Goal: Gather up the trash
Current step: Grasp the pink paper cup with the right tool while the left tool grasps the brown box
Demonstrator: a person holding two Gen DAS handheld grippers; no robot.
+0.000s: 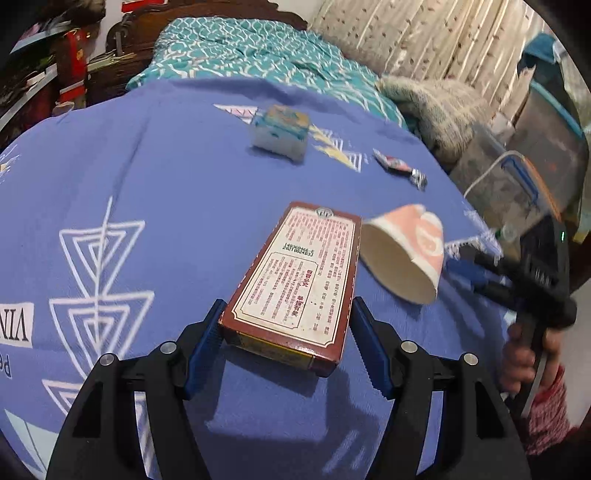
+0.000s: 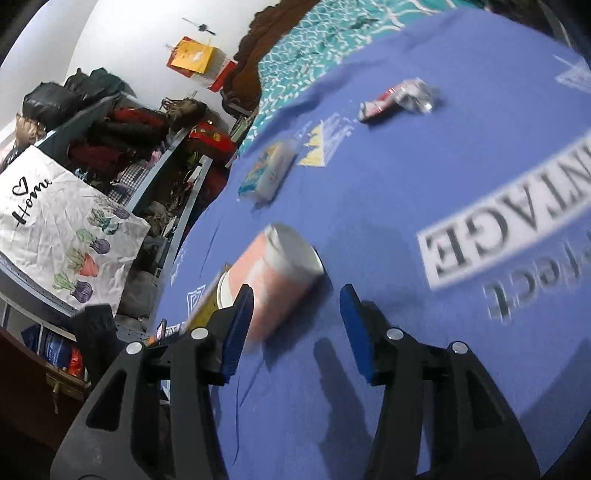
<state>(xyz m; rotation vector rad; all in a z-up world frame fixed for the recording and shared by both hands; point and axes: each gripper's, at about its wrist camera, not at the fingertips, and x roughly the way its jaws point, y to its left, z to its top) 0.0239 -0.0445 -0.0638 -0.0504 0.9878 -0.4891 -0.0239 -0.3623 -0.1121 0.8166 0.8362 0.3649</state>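
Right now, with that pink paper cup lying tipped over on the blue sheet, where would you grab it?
Across the body of the paper cup, one finger on each curved side. It lies on its side on the blue sheet, so I would come in low along it. The right hand-held gripper is open and roughly lined up.

**A crowded bedroom around a blue-covered bed**

A blue printed sheet (image 1: pixel 184 177) covers the bed, with a teal patterned quilt (image 1: pixel 258 55) bunched toward the dark carved wooden headboard (image 2: pixel 258 40). A pale speckled curtain (image 1: pixel 424 37) hangs on one side. On the other, grey metal shelves (image 2: pixel 162 166) are stuffed with bags and clothes before a white wall (image 2: pixel 129 33).
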